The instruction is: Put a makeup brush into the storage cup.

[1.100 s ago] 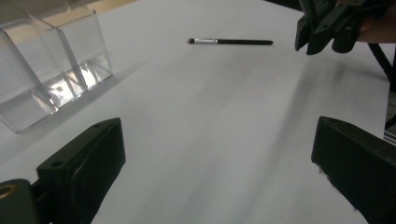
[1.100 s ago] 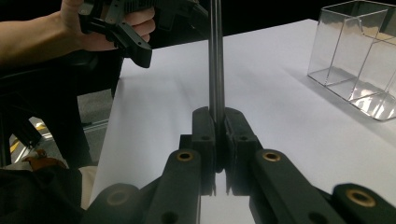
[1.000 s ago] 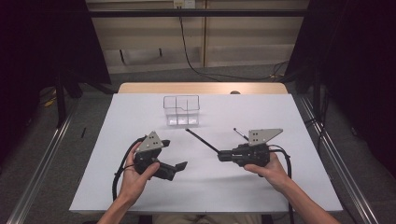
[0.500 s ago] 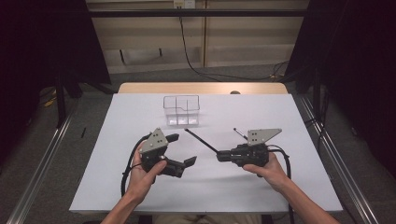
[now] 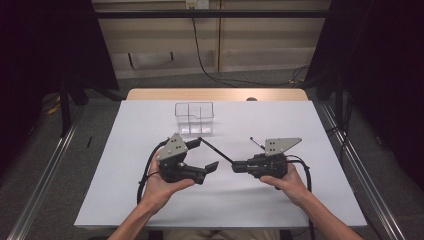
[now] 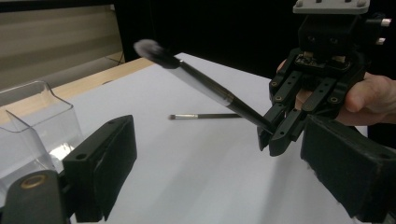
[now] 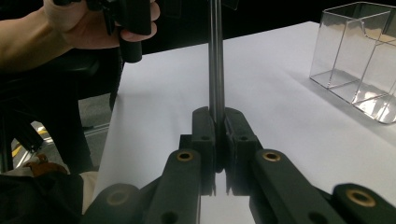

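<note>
the right gripper [image 5: 234, 166], right of centre in the high view, pinches a brush [image 6: 205, 86] by its handle end so the bristles point toward the clear box [image 5: 194, 119], probably its destination. the left gripper [image 5: 205, 155] has fingers [image 6: 100, 168] wide and empty, just narrowing, beside the brush.

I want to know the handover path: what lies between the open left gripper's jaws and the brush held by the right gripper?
In the left gripper view, bare white table lies between the left gripper and the brush.
</note>
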The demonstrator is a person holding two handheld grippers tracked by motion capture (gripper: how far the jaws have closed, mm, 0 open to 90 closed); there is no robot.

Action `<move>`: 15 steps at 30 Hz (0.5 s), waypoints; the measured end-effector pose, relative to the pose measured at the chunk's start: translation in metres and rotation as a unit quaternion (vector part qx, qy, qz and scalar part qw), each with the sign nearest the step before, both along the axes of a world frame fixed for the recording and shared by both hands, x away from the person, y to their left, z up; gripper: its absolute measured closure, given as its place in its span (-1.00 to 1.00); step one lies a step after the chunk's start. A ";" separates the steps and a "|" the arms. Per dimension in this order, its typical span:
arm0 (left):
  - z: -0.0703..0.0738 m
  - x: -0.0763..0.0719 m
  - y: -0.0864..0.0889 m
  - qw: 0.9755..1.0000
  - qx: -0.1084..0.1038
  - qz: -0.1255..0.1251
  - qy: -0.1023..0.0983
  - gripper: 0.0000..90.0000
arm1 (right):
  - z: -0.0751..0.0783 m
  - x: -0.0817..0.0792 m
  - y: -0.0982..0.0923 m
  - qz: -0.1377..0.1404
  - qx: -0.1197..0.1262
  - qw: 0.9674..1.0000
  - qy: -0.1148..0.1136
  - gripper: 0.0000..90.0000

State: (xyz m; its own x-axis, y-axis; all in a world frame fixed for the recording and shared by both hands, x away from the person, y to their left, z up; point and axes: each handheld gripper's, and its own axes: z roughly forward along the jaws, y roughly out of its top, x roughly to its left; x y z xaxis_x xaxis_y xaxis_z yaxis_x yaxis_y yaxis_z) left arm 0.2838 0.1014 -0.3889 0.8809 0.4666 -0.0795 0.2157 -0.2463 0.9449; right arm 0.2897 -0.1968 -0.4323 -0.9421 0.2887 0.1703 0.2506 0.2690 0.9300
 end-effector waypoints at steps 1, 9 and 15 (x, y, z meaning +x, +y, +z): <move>0.000 0.000 -0.003 1.000 0.006 -0.001 -0.006 -0.75 | 0.000 0.000 0.000 0.000 0.001 1.000 0.000 0.87; 0.000 0.004 -0.013 1.000 -0.018 0.003 0.002 -0.33 | 0.000 0.000 0.000 0.000 0.000 1.000 0.000 0.87; 0.005 0.007 -0.012 0.999 -0.040 0.008 0.012 0.06 | 0.000 0.000 -0.001 -0.004 0.000 1.000 -0.002 0.87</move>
